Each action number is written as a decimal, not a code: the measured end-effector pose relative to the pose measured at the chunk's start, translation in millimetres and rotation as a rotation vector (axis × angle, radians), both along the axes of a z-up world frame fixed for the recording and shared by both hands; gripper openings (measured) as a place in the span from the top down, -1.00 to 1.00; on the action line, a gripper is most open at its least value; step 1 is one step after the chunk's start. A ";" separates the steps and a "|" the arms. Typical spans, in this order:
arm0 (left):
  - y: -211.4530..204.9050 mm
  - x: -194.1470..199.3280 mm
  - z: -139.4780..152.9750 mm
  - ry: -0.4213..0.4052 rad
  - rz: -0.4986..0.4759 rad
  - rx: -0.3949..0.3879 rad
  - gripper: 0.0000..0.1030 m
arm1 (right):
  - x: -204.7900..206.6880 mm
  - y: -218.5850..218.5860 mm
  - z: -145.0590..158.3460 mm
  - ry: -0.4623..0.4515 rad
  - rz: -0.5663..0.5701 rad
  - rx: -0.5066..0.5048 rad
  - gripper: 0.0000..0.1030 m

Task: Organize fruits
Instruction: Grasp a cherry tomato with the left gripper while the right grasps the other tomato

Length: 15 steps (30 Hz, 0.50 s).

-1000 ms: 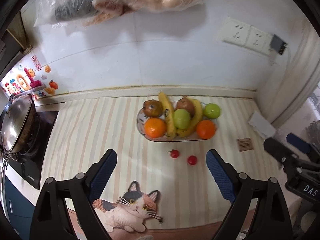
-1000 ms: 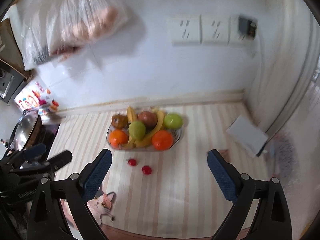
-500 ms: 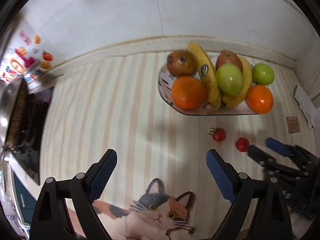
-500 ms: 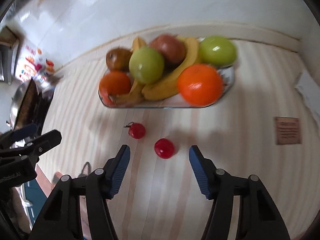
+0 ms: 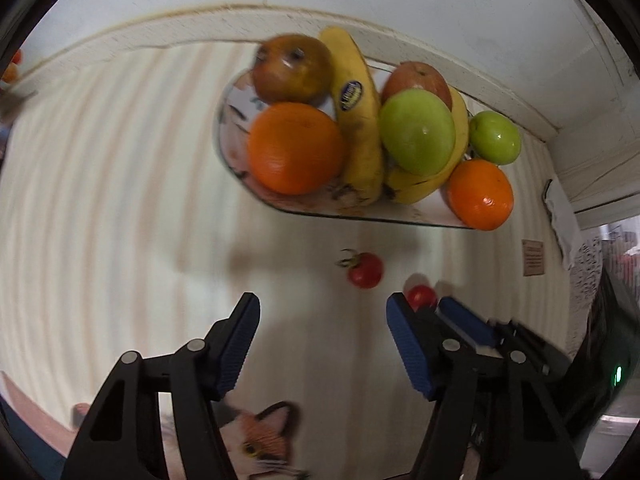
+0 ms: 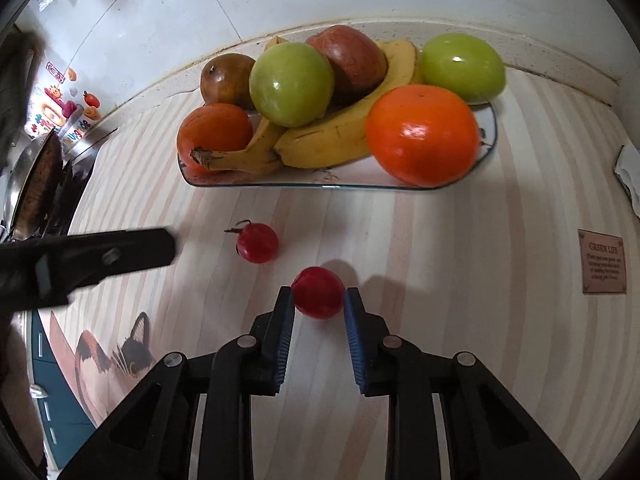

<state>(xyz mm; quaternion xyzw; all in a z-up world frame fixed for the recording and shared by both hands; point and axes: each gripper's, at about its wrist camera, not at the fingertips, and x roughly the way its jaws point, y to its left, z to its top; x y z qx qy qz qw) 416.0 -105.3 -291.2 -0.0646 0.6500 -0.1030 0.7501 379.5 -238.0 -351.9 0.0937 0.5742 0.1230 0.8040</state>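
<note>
A glass plate (image 6: 489,128) holds oranges, green apples, bananas, a red apple and a brown fruit; it also shows in the left wrist view (image 5: 224,136). Two cherry tomatoes lie on the striped mat in front of it. My right gripper (image 6: 319,298) has its blue pads around the stemless tomato (image 6: 318,292), touching or nearly touching it. The stemmed tomato (image 6: 258,242) lies just left of it. My left gripper (image 5: 322,312) is open and empty, with the stemmed tomato (image 5: 365,270) ahead of it and the stemless tomato (image 5: 420,297) beside its right finger.
A stove with a pan (image 6: 34,184) stands at the far left. A small brown card (image 6: 604,262) and white paper (image 6: 630,176) lie at the right. A cat picture (image 6: 120,354) is on the mat's near edge. The wall runs close behind the plate.
Both grippers have moved down and forward toward the tomatoes. My right gripper has narrowed around the stemless tomato. My left gripper has also narrowed somewhat.
</note>
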 end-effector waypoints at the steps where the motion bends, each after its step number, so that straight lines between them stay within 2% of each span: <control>1: -4.3 3.6 -4.1 0.016 -0.004 -0.014 -0.24 | -1.5 -1.2 0.8 -0.001 0.000 -0.002 0.48; 3: -13.5 10.1 -11.7 0.035 -0.015 -0.030 -0.24 | -2.7 -4.3 3.0 -0.001 -0.002 0.001 0.48; 10: -38.3 19.2 -31.3 0.069 -0.076 -0.003 -0.22 | -5.6 -4.0 0.0 0.003 0.016 0.026 0.48; 13: -43.7 20.3 -39.4 0.087 -0.088 0.001 -0.06 | -4.4 -1.8 -1.3 0.002 0.021 0.036 0.48; 15: -45.7 21.2 -45.7 0.102 -0.088 0.005 0.13 | 0.2 1.4 -1.5 0.001 0.023 0.040 0.48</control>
